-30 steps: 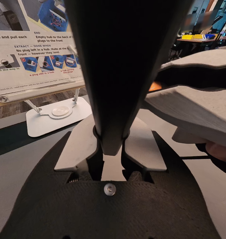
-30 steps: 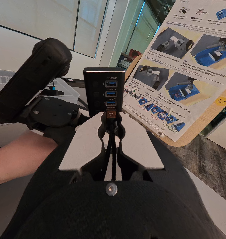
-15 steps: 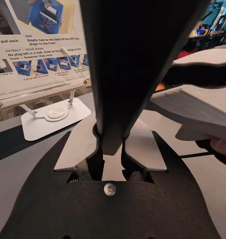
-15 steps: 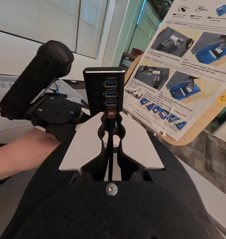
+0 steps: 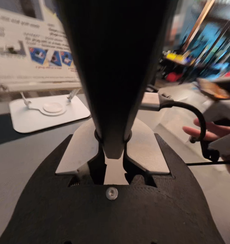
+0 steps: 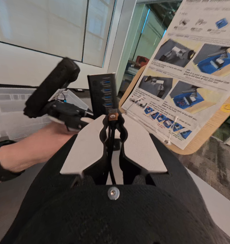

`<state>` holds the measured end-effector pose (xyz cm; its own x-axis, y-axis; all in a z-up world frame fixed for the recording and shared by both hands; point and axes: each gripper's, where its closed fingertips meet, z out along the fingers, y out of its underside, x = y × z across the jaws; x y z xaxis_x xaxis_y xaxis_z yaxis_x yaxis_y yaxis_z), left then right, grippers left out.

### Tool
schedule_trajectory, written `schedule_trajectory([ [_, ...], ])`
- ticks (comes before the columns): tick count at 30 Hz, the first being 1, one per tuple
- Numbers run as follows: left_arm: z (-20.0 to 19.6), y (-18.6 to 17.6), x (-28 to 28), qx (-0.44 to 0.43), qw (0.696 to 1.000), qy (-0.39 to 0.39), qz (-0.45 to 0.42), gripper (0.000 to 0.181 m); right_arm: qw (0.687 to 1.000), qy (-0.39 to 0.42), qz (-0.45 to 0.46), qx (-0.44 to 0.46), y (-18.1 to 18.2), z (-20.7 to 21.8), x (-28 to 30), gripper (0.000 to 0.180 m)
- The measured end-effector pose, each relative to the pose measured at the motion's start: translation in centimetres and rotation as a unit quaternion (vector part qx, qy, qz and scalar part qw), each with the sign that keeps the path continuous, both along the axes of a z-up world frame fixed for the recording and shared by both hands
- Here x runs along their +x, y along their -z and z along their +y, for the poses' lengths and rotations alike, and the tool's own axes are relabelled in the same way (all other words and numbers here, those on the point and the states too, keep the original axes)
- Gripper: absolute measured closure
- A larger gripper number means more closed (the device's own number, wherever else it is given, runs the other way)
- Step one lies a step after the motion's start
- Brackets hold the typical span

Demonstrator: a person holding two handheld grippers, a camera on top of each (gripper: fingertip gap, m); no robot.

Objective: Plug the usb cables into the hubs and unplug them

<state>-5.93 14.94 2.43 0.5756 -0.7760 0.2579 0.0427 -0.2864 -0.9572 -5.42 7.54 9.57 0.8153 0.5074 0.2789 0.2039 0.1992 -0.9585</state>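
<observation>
The black hub (image 6: 102,95) is standing upright, clamped by its lower end in the left gripper (image 5: 113,136). Just below its four empty blue ports, the right gripper (image 6: 112,118) is pinching the orange-bodied USB plug (image 6: 112,116), whose metal tip is sitting clear of the hub. Judging by that, the plug is free; pulling straight along the port axis while holding the hub rigid seems wise. Beside the hub, an instruction sheet (image 6: 184,84) is leaning on a stand above the grey table (image 5: 12,165).
</observation>
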Motion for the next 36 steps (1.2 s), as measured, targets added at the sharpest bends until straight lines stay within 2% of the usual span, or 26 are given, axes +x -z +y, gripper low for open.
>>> schedule_trajectory([
  [1,0.8,-0.1,-1.4,-0.003,1.0,-0.004,-0.01,0.151,1.0,0.005,0.004,0.016,-1.0,-0.6,0.5,0.163],
  [4,2.2,-1.2,-5.0,0.074,0.994,-0.065,0.056,0.151,0.999,-0.024,0.025,0.039,-3.4,-2.4,0.9,0.163],
  [9,0.4,-3.4,-4.3,0.089,0.995,-0.03,0.043,0.151,0.986,-0.138,0.099,0.0,-5.2,-4.2,1.3,0.164],
  [15,-1.3,-4.9,-3.7,0.095,0.995,0.012,0.032,0.151,0.976,-0.177,0.125,-0.014,-6.1,-5.6,5.5,0.164],
  [24,-4.7,-8.0,-2.7,0.141,0.988,0.058,0.031,0.151,0.996,-0.056,0.022,0.067,-8.3,-9.4,12.7,0.164],
  [31,-5.5,-7.9,-1.5,0.14,0.986,0.08,0.032,0.151,0.997,-0.052,0.045,0.042,-9.2,-12.4,19.8,0.164],
  [36,-5.6,-7.8,-1.4,0.125,0.988,0.093,0.017,0.151,0.999,0.0,0.027,0.028,-8.7,-13.9,25.6,0.164],
])
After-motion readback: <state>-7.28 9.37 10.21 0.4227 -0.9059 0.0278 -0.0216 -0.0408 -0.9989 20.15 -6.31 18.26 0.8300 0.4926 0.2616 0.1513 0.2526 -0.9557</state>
